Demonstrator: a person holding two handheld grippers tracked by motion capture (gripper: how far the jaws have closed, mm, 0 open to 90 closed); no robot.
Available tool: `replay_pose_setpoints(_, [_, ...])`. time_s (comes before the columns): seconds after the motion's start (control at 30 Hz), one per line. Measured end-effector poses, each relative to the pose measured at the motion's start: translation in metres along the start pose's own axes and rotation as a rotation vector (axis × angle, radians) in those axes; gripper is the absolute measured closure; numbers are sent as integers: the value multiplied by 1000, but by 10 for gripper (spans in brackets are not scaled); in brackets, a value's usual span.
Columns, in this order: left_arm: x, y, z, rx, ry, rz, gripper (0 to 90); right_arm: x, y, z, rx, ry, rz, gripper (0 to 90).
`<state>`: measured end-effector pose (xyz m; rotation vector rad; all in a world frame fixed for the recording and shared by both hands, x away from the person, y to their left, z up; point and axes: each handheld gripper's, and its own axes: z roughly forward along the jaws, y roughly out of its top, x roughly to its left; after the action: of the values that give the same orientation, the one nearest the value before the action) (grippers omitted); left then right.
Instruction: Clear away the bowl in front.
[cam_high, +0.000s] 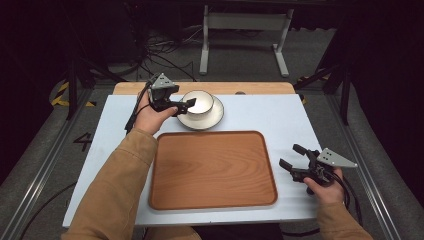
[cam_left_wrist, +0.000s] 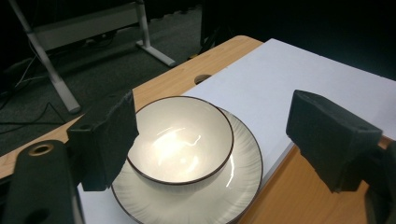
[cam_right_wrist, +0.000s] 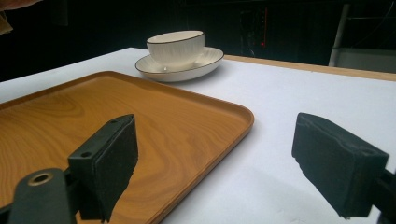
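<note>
The bowl (cam_high: 198, 101), seated on the plate (cam_high: 210, 120) at the table's far side, is being approached by the wide-open, empty left gripper (cam_high: 186, 105), so its rim must next be straddled and pinched, while the right gripper (cam_high: 294, 156) is held wide open near right.

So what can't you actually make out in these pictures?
- The plate's near edge: cut off by the bottom of the left gripper view.
- The bowl's left rim: hidden by the left gripper in the high view.
- The bowl's inside: hidden by its own wall in the right gripper view.
- The tray's near corner: covered by the right gripper's jaw.
</note>
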<state>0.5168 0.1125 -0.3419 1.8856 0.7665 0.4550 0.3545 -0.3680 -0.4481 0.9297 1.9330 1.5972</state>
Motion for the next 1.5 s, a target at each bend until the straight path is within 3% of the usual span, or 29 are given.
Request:
replay_pose_setpoints(0.17, [4,4,6,39,-17,28,210,0,0,0,0,2,0,154])
replay_pose_setpoints(0.43, [11,13,14,169,-40,113,216,0,0,-2,-1,2,-2,155])
replay_pose_setpoints(0.57, [12,17,18,187,-52,134,236,0,-1,-3,-3,0,-1,156])
replay_pose_setpoints(0.7, [13,21,23,233,-103,165,277,-1,-1,-3,-3,1,-2,158])
replay_pose_setpoints(0.87, [17,24,30,283,-128,221,337,-1,-1,-3,-6,1,-2,158])
replay_pose_setpoints(1.1, [20,22,39,283,-161,207,375,-1,-2,-5,-7,2,3,158])
replay_pose_setpoints(1.27, [21,17,48,313,-187,215,386,-1,-2,-7,-9,1,7,158])
replay_pose_setpoints(1.5, [22,10,58,328,-211,192,427,-1,-2,-7,-6,4,5,158])
